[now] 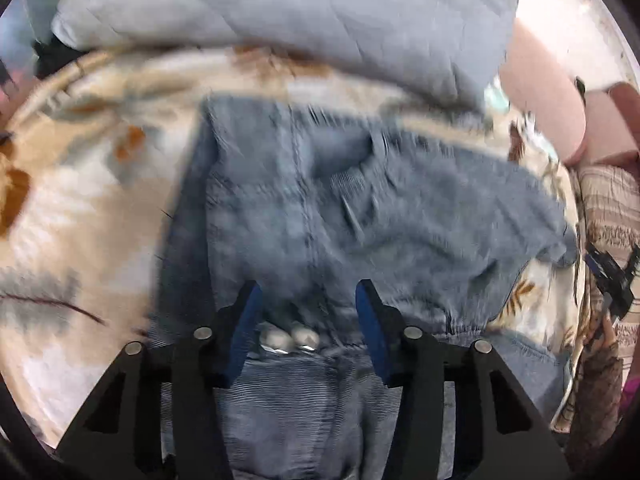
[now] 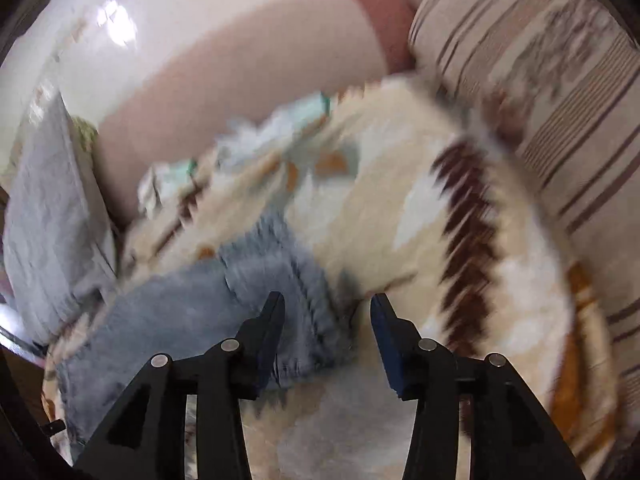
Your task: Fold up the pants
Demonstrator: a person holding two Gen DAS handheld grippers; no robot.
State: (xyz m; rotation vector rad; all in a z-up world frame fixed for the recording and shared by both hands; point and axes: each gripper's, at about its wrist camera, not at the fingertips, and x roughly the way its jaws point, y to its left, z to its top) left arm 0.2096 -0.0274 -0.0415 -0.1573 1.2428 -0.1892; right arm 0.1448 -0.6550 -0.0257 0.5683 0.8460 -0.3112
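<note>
Light blue denim pants (image 1: 320,208) lie crumpled on a patterned cream blanket (image 1: 80,208). The waistband with two metal buttons (image 1: 288,338) sits between the fingers of my left gripper (image 1: 308,292), which is open just above the cloth. In the right wrist view a blue pant leg end (image 2: 224,300) lies on the blanket (image 2: 400,208). My right gripper (image 2: 328,304) is open, its left finger over the leg's edge and its right finger over bare blanket. Both views are motion-blurred.
A grey pillow (image 1: 300,12) lies beyond the pants; it also shows in the right wrist view (image 2: 44,216). A pink headboard (image 2: 240,80) and a striped beige cushion (image 2: 540,80) border the bed. The other gripper (image 1: 612,280) shows at the right edge.
</note>
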